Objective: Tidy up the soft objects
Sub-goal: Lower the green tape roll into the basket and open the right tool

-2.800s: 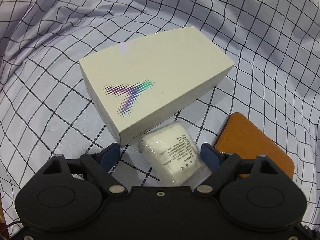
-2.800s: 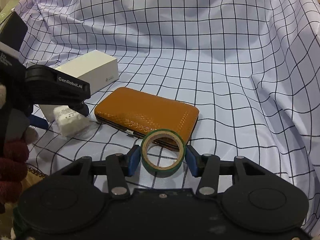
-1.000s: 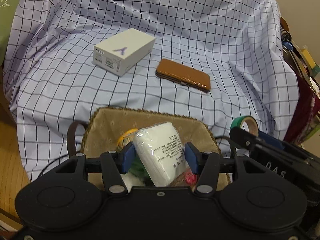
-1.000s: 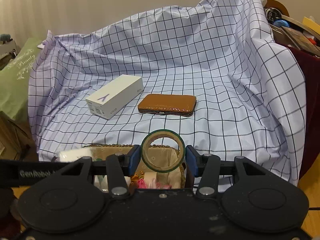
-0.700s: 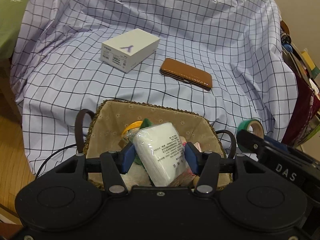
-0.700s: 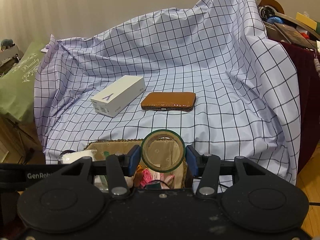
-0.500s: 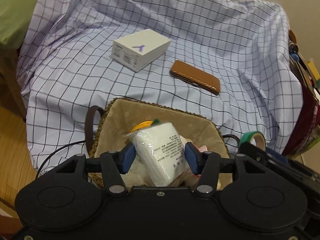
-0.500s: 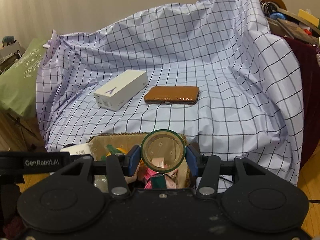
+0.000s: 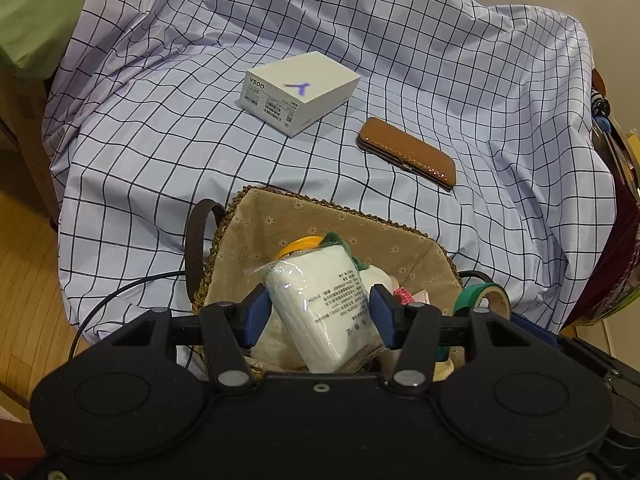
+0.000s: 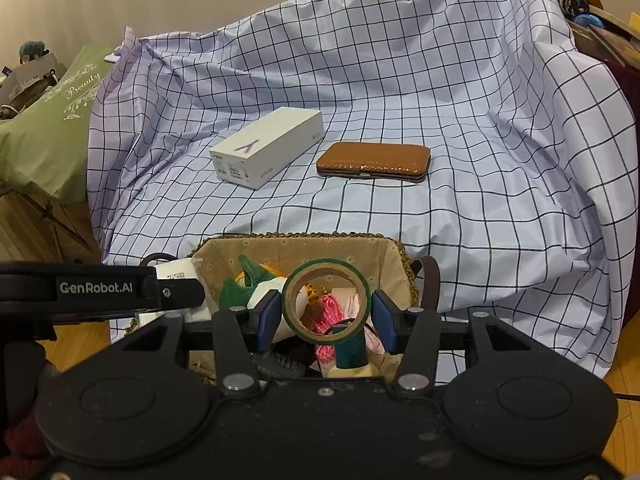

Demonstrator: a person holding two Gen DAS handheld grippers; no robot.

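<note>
In the left wrist view, the left gripper (image 9: 318, 314) has its jaws clenched on a white wrapped pack (image 9: 324, 304) above the lined woven basket (image 9: 316, 216); a white box (image 9: 300, 90) and brown case (image 9: 406, 152) lie apart on the checked cloth (image 9: 160, 140). In the right wrist view, the right gripper (image 10: 326, 316) clamps a green tape roll (image 10: 326, 298) over the basket (image 10: 304, 240).

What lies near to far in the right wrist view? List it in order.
Tape roll in the right hand-held gripper → basket → white box and brown case, about level → the checked cloth's raised back.
</note>
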